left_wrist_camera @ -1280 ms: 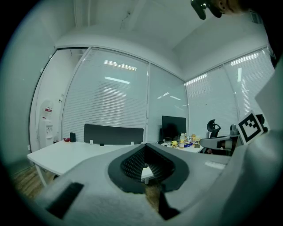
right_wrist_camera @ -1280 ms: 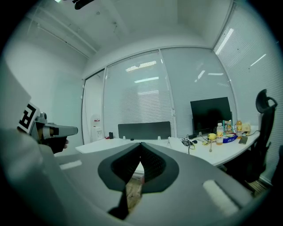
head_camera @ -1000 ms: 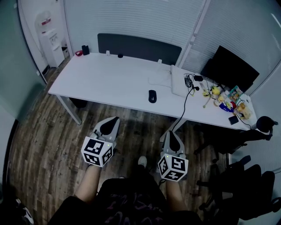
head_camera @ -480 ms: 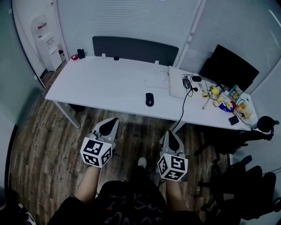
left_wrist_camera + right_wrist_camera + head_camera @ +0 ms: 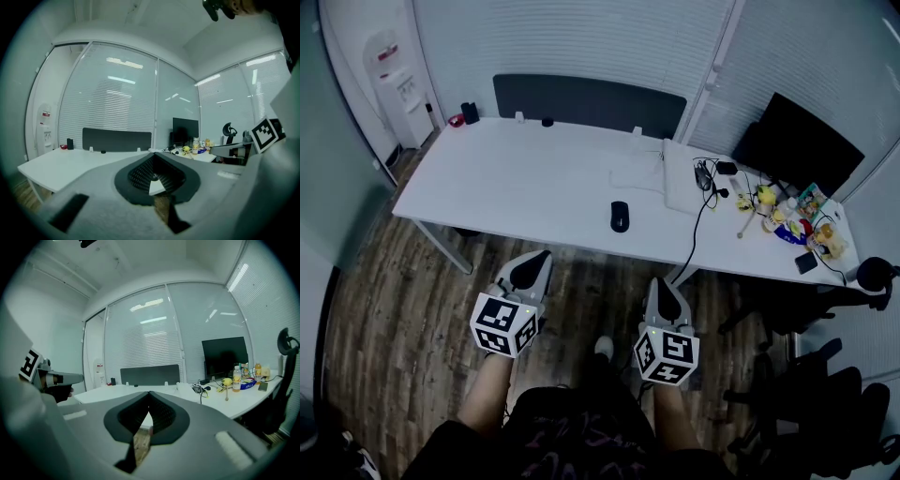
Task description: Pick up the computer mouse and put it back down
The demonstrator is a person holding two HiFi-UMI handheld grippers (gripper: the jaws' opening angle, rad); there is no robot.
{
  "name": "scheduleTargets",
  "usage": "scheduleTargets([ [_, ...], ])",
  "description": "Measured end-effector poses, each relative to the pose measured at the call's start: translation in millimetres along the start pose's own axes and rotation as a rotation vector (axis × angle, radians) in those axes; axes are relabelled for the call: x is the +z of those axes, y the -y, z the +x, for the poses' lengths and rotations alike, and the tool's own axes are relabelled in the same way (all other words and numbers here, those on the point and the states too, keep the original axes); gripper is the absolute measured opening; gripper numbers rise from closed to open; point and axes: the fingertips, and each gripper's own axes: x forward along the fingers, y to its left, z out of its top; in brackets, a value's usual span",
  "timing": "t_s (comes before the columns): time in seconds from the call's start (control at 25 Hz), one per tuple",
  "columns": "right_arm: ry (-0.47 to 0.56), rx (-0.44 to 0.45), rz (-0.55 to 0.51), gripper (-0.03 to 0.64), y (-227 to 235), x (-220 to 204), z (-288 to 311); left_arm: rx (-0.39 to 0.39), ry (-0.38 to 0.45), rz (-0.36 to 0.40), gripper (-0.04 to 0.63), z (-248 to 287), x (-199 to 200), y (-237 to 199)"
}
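The black computer mouse [image 5: 620,217] lies on the white desk [image 5: 516,178], near its front edge and about mid-width. My left gripper [image 5: 532,267] is over the wooden floor, short of the desk and left of the mouse, jaws together and empty. My right gripper [image 5: 664,292] hangs a little nearer to me, right of the mouse, also shut on nothing. In the left gripper view the left gripper [image 5: 154,157] points at the desk; the right gripper [image 5: 149,393] does the same in the right gripper view. Neither touches the mouse.
A closed white laptop [image 5: 680,173] with cables lies right of the mouse. A dark monitor [image 5: 794,141] and small clutter [image 5: 787,216] fill the desk's right end. Black office chairs [image 5: 825,394] stand at the right, a water dispenser [image 5: 394,75] at the far left.
The desk and mouse have drifted slightly lower and leftward in the head view, as the person and both grippers came nearer the desk. Both grippers stay shut.
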Motion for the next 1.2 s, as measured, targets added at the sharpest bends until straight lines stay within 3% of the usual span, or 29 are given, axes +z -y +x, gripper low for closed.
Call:
scheduleTargets([
  [1.2, -0.103, 0.057, 0.045, 0.011, 91.4, 0.0, 185.6, 0.059, -0.103, -0.027, 0.002, 193.9, -7.4, -42.3],
])
